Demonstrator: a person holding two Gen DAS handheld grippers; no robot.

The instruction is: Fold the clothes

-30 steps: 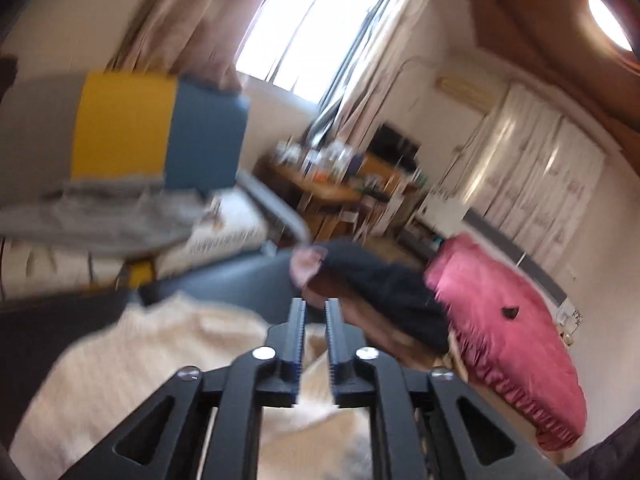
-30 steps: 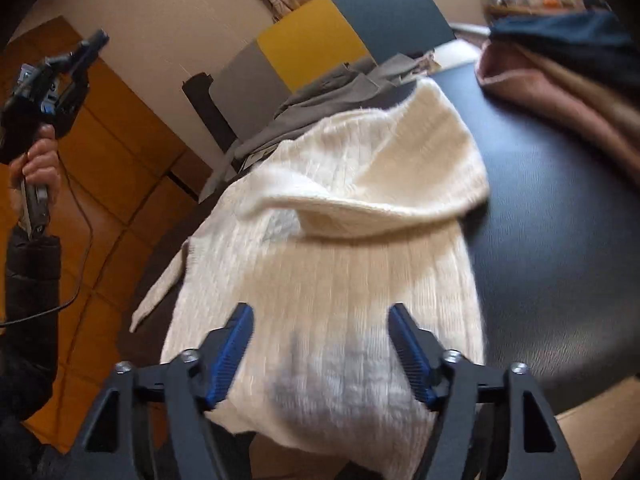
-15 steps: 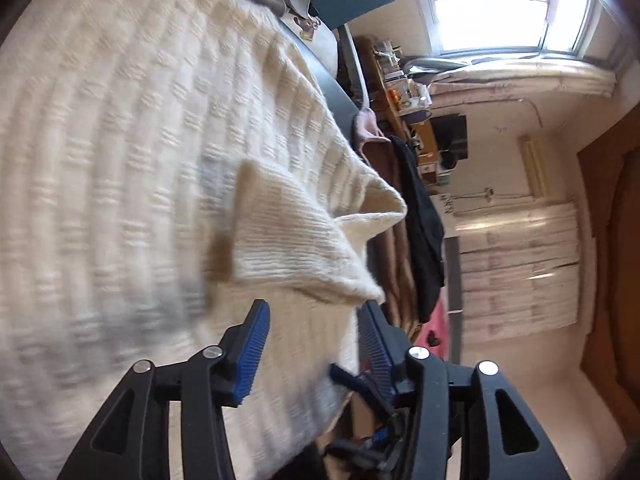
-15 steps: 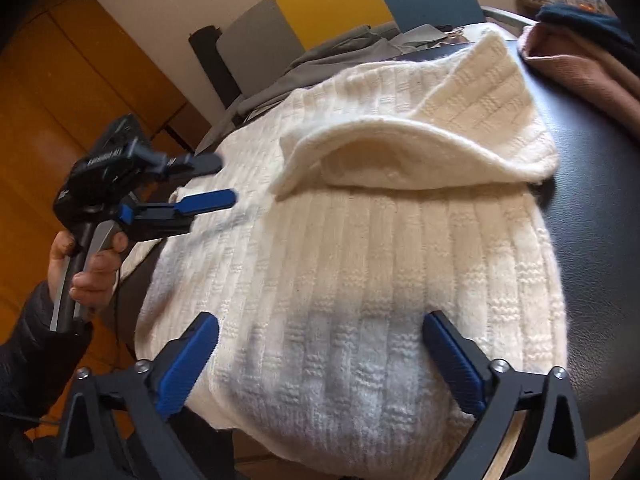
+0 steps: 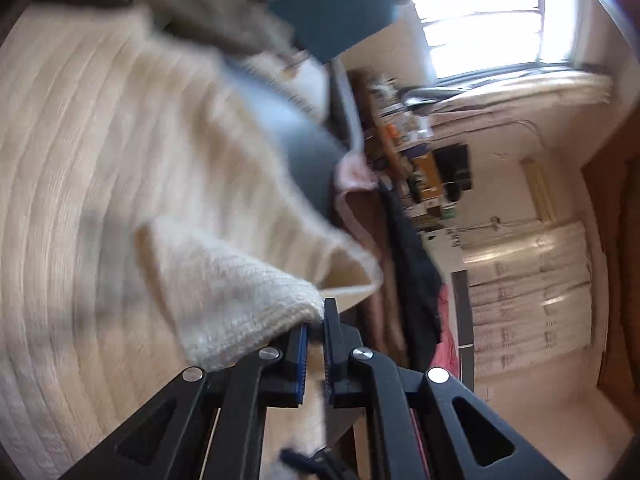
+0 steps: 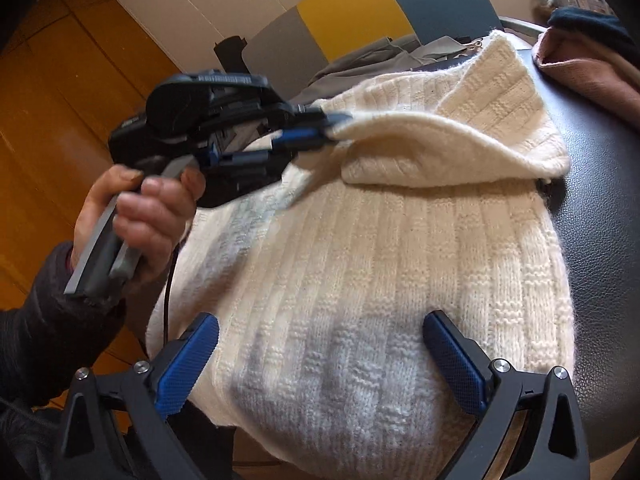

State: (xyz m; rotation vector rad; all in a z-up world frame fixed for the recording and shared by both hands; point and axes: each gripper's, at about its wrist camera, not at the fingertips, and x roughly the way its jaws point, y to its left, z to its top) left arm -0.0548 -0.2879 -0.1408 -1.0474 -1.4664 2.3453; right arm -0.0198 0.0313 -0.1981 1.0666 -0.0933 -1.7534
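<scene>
A cream knitted sweater (image 6: 380, 264) lies spread over a black padded table (image 6: 600, 184). A folded-over flap of it (image 6: 432, 140) lies across its upper part. My left gripper (image 6: 336, 128) is shut on the left end of that flap and holds it a little above the body of the sweater. In the left wrist view the same gripper (image 5: 316, 320) pinches the thick knit edge of the sweater (image 5: 240, 296). My right gripper (image 6: 320, 352) hangs open over the near hem, one finger on each side, touching nothing that I can make out.
A grey garment (image 6: 372, 60) lies behind the sweater, against a grey, yellow and blue chair back (image 6: 360, 12). Pink and dark clothes (image 6: 580, 52) are piled at the table's far right. A hand (image 6: 140, 216) in a dark sleeve holds the left gripper. Wooden panelling stands at left.
My left gripper came down from the air to the folded flap, closed on its end and is lifting it. The right gripper stayed open and moved nearer over the hem.
</scene>
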